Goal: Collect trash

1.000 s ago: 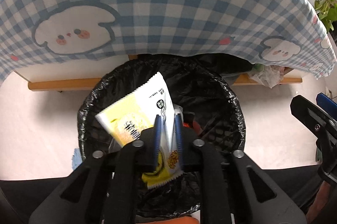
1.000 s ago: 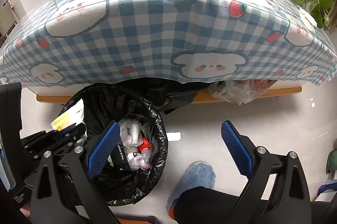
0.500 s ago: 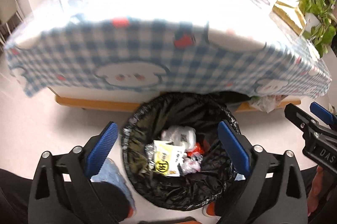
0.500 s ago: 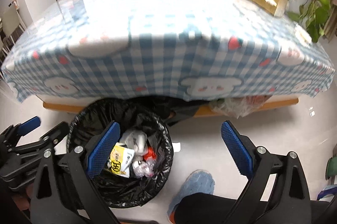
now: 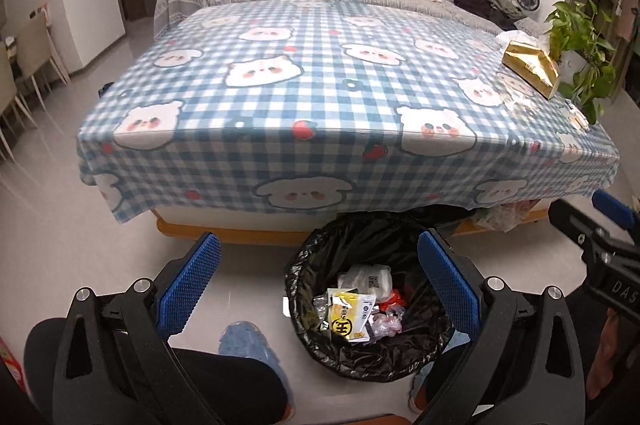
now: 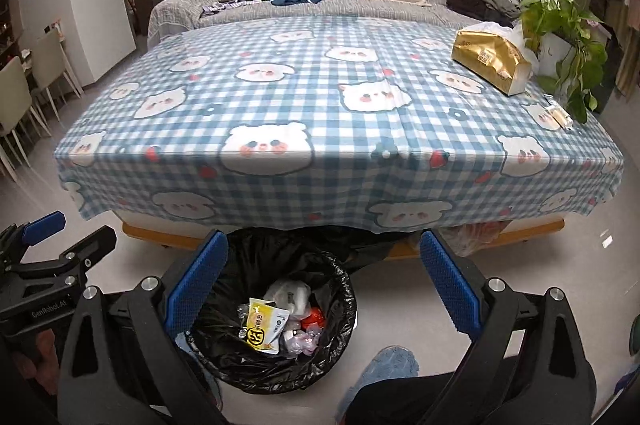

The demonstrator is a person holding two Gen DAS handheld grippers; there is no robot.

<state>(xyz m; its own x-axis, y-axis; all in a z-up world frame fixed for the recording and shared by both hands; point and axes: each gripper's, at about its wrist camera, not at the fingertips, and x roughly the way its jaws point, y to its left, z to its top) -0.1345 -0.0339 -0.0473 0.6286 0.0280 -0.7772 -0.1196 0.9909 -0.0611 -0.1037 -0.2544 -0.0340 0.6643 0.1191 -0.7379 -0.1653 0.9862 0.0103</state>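
A bin lined with a black bag (image 5: 298,267) (image 6: 340,277) stands on the floor against the table's front edge. Inside, a yellow snack packet (image 5: 349,317) (image 6: 264,325) lies on top of white and red wrappers. My left gripper (image 5: 318,238) hangs open above the bin and to its left, with nothing between its blue pads. My right gripper (image 6: 323,236) is also open and empty, above the bin's right side. On the table's right edge lie small pale wrappers (image 6: 560,115) (image 5: 578,117).
A blue checked cloth (image 5: 320,97) (image 6: 320,85) covers the low table. A gold tissue pack (image 6: 492,61) and a potted plant (image 6: 560,9) sit at its right. A person's slippered feet (image 5: 248,341) (image 6: 390,361) flank the bin. A grey sofa (image 6: 400,5) with clothes stands behind.
My left gripper opened and the yellow packet dropped into the bin. Both grippers rose and tilted up, bringing the tabletop and sofa into view.
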